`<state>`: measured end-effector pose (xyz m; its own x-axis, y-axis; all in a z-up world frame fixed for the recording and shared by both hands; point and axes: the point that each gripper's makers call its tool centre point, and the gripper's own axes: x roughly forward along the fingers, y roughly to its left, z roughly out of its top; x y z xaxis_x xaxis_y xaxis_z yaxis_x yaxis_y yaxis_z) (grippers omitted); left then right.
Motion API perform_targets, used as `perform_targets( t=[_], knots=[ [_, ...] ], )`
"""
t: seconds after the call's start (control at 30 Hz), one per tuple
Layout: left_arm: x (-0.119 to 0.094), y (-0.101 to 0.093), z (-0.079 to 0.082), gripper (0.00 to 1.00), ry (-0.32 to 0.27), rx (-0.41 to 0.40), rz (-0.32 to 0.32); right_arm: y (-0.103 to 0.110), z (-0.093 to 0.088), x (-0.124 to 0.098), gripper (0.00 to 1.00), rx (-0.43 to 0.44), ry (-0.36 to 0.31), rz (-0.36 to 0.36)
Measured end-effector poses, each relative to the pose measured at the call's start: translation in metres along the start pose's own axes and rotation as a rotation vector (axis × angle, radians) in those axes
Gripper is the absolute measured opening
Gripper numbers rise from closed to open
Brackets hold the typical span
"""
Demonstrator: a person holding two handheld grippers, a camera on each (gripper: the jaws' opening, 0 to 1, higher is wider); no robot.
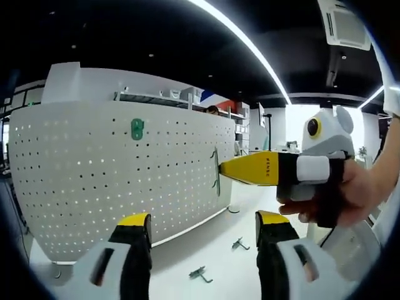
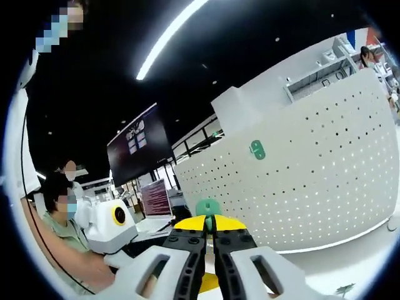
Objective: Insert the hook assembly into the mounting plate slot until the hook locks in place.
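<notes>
The right gripper [image 1: 226, 169] pinches a hook [image 1: 215, 170] flat against the board [image 1: 94, 181], hook upright. Left gripper [image 1: 203, 228] jaws gape, holding nothing.

An office-like lab: a black ceiling with long light strips [image 1: 244, 44] and an air-conditioning unit [image 1: 344, 25], a large wall screen [image 2: 139, 145], a monitor [image 2: 156, 199], far shelving [image 1: 181, 97] behind a white pegboard [image 1: 112, 175].
</notes>
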<state>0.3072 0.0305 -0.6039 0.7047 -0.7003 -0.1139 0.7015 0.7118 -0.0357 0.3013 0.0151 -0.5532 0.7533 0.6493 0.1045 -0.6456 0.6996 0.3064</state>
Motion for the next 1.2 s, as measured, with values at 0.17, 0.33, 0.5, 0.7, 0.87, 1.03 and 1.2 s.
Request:
perform_targets(
  t=[0.17, 0.33, 0.5, 0.7, 0.87, 1.03, 1.2],
  knots=[
    [-0.001, 0.002, -0.001, 0.69, 0.001, -0.005, 0.003, -0.001, 0.000, 0.000, 0.00, -0.050, 0.013, -0.012],
    [-0.002, 0.004, -0.001, 0.70, 0.000, -0.017, 0.010, -0.006, 0.001, -0.001, 0.00, -0.083, 0.023, -0.037],
    [-0.003, 0.005, -0.002, 0.70, 0.002, -0.015, 0.013, -0.009, 0.004, -0.003, 0.00, -0.098, 0.023, -0.053],
    [-0.004, 0.008, 0.001, 0.70, -0.004, -0.012, 0.020, -0.018, 0.010, -0.004, 0.00, -0.119, 0.017, -0.083],
    [-0.007, 0.011, 0.003, 0.70, -0.010, -0.004, 0.029, -0.026, 0.017, -0.004, 0.00, -0.133, 0.014, -0.109],
    [-0.013, 0.016, 0.001, 0.70, -0.016, -0.013, 0.045, -0.032, 0.022, -0.004, 0.00, -0.149, 0.011, -0.137],
    [-0.016, 0.020, 0.000, 0.70, -0.018, -0.017, 0.056, -0.037, 0.028, -0.003, 0.00, -0.153, 0.000, -0.155]
  ],
)
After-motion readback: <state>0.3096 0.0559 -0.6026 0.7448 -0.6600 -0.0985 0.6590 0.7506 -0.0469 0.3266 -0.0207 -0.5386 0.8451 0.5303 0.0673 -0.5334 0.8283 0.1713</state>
